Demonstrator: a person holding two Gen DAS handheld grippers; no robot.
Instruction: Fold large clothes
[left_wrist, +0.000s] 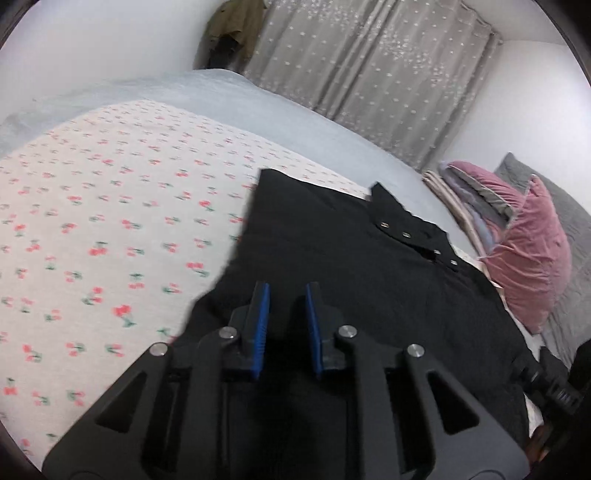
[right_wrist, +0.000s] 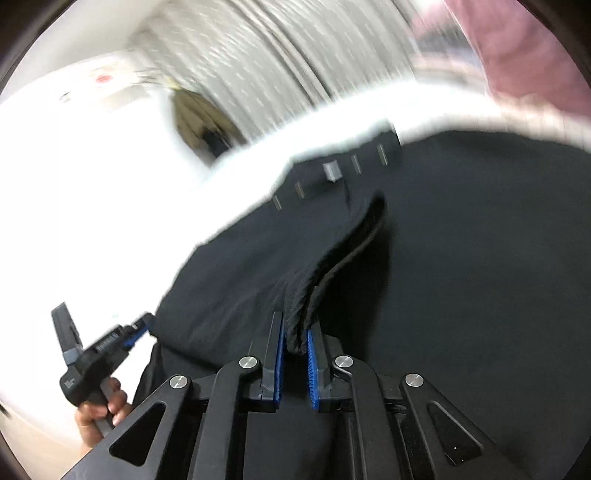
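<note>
A large black garment (left_wrist: 369, 266) with a row of metal snaps (left_wrist: 406, 234) lies spread on the bed. My left gripper (left_wrist: 287, 286) sits at its near left edge, the blue pads a narrow gap apart with dark cloth filling the gap. The blurred right wrist view shows the same garment (right_wrist: 461, 258) and its snaps (right_wrist: 354, 162). There my right gripper (right_wrist: 295, 325) is shut on a raised, bunched fold of the black cloth. The left gripper (right_wrist: 146, 321), held by a hand (right_wrist: 107, 410), meets the garment's left edge.
A cherry-print sheet (left_wrist: 110, 240) covers the bed to the left, over a pale blue cover (left_wrist: 258, 99). To the right are a pink cushion (left_wrist: 528, 258), folded bedding (left_wrist: 461, 199) and a grey pillow (left_wrist: 576, 221). Grey curtains (left_wrist: 369, 74) hang behind the bed.
</note>
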